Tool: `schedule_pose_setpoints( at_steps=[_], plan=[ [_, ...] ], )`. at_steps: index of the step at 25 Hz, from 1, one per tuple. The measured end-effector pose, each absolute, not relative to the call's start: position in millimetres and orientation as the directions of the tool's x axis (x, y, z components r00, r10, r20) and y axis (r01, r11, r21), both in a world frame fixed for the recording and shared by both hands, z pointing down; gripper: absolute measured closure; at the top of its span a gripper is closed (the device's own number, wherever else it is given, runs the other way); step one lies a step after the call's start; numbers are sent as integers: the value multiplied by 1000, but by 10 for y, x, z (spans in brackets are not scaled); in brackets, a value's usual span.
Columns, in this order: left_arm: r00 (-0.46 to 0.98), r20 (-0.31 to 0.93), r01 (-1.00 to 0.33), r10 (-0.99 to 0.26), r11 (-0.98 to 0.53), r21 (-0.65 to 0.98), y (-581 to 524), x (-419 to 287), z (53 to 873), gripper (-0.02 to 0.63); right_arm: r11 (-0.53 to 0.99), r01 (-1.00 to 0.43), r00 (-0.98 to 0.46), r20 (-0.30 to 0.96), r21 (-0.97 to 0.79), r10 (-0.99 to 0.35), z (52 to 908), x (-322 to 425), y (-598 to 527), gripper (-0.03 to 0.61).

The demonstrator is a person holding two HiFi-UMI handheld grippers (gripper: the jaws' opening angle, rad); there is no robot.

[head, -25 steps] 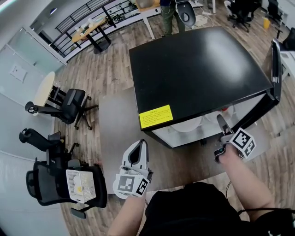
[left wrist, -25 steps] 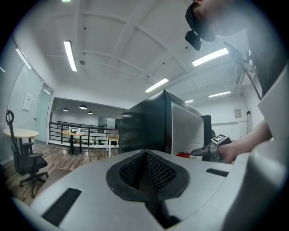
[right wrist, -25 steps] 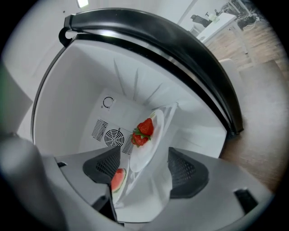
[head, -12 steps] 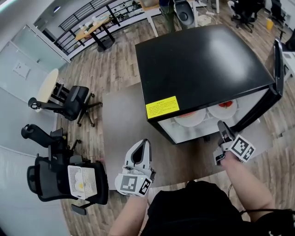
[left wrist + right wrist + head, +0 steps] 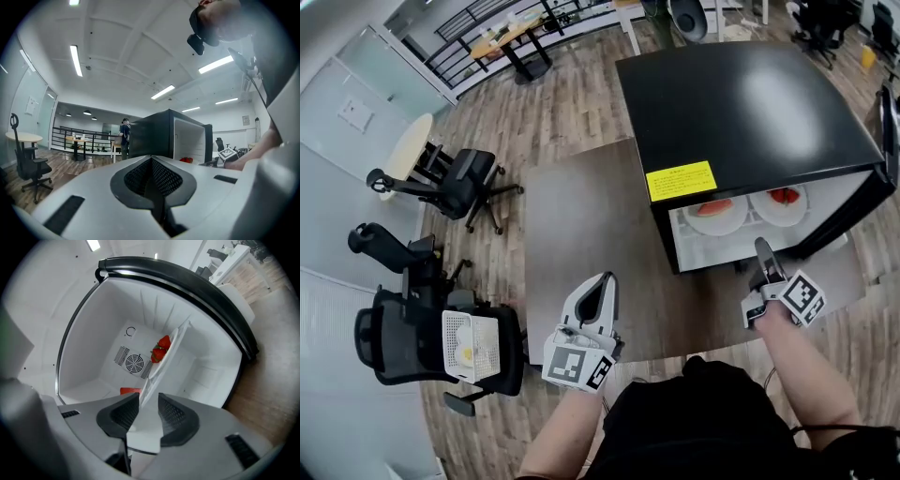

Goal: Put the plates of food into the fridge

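The black fridge (image 5: pixel 750 103) fills the upper right of the head view, standing on a flat brown surface (image 5: pixel 581 244), a yellow label (image 5: pixel 681 180) at the front edge of its top; its door (image 5: pixel 889 112) hangs open at the far right and the white inside is lit. Two white plates sit side by side on the fridge floor: the left plate (image 5: pixel 733 223) carries a red slice (image 5: pixel 712 207), the right plate (image 5: pixel 769 217) a smaller red heap (image 5: pixel 784 195); in the right gripper view the nearer plate shows edge-on in front of a round fan vent (image 5: pixel 133 363).

A second ago only pale plate rims peeked out under the top's edge; now the fridge lies further right in the head view and both plates show whole; the right gripper's tips stood at the fridge mouth then and now sit just outside it.

The right gripper (image 5: pixel 761 251) points into the opening, apart from the plates; its jaws have just been closing and stand a narrow gap apart, gripping nothing, the plate's rim only in line with that gap. The left gripper (image 5: pixel 602 281) is low at the centre, jaws pressed together and empty.
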State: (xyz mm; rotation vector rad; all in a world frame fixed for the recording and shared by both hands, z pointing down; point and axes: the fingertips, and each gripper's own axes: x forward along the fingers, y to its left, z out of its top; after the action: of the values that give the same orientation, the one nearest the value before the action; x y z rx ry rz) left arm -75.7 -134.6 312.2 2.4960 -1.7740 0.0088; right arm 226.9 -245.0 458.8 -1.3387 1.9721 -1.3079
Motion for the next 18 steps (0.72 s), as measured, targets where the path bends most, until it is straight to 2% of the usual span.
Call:
schedule_pose_setpoints(
  at_steps=[9, 18],
  plan=[
    [244, 68, -969, -967, -241, 60, -992, -1361, 3075, 611, 42, -512, -480, 245, -858, -843, 4705, 1749, -2138, 445],
    [144, 58, -989, -988, -142, 42, -452, -2069, 3060, 611, 52, -526, -575, 310, -849, -757, 4853, 850, -1703, 445]
  ],
)
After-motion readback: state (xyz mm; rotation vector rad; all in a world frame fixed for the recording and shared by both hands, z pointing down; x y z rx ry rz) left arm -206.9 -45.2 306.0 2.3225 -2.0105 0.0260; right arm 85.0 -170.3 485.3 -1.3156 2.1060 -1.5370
